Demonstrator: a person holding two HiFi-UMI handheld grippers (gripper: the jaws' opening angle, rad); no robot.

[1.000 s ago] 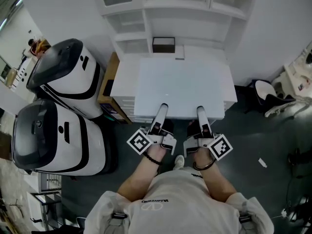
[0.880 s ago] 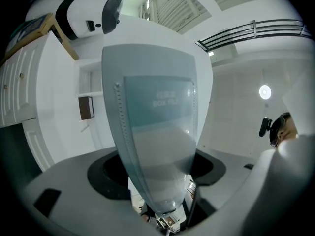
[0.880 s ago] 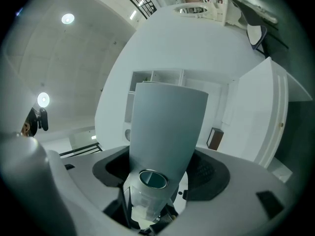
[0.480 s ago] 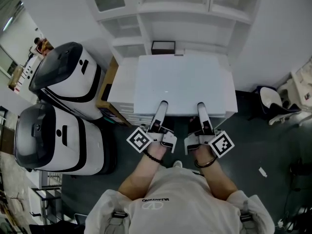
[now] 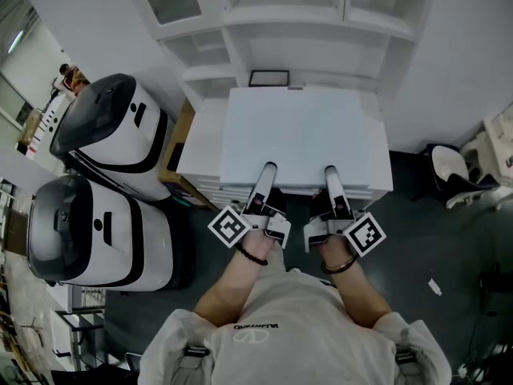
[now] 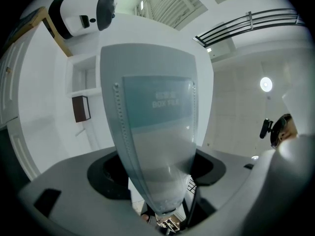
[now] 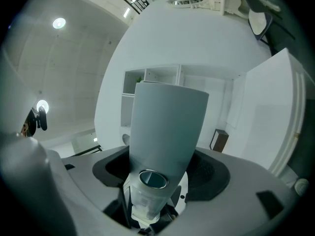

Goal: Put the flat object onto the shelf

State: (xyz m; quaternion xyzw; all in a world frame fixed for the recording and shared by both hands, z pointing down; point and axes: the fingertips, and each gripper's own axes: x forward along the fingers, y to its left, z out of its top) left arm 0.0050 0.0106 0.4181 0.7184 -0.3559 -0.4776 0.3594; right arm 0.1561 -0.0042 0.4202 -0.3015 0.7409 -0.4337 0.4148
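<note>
Head view: left claw (image 5: 268, 169) and right claw (image 5: 330, 171) clamp the flat white box file (image 5: 304, 135); keep it level toward the white shelf (image 5: 304, 21).

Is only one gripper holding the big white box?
No, the left gripper and the right gripper both clamp the near edge of the white box.

The flat object (image 5: 304, 139) fills the centre of the frame, and the shelf (image 5: 280, 50) is above it at the top. A small box (image 5: 268, 78) stands on the shelf, just behind the object's upper edge. One machine (image 5: 108, 131) is at the upper left, a second machine (image 5: 88, 231) is below it, and a chair (image 5: 453, 165) is at the right edge.
</note>
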